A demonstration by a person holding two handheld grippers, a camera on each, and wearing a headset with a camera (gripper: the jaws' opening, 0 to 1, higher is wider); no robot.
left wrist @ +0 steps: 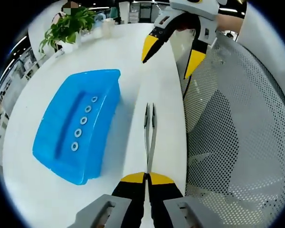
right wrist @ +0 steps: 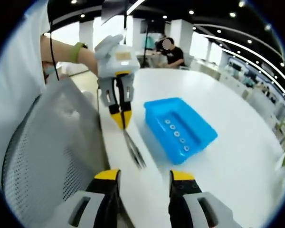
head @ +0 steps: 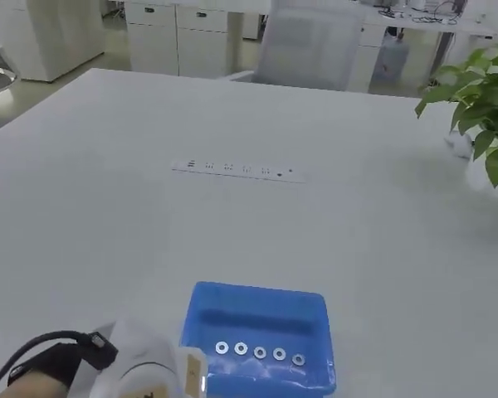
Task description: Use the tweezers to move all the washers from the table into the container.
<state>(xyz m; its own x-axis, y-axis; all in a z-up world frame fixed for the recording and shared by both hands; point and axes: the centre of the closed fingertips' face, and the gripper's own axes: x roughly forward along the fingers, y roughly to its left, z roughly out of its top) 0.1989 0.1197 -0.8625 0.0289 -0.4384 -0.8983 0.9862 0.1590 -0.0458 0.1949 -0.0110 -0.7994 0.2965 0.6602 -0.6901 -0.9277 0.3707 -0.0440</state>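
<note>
A blue container [head: 257,307] stands near the table's front edge with a row of several washers [head: 260,352] in it. My left gripper [left wrist: 146,178] is shut on metal tweezers [left wrist: 150,130], which point forward along the table edge beside the container [left wrist: 61,147]; the washers [left wrist: 82,121] lie along its floor. In the head view the left gripper [head: 153,369] sits just left of the container. My right gripper [right wrist: 144,175] is open and holds nothing, facing the left gripper [right wrist: 121,118] and the tweezers [right wrist: 133,149]. The right gripper [left wrist: 170,59] hangs above the table edge.
A white power strip [head: 236,170] lies mid-table and a potted plant [head: 481,108] stands at the far right. A mesh chair back [left wrist: 237,142] is close beside the table edge. A person sits at a far table [right wrist: 170,52].
</note>
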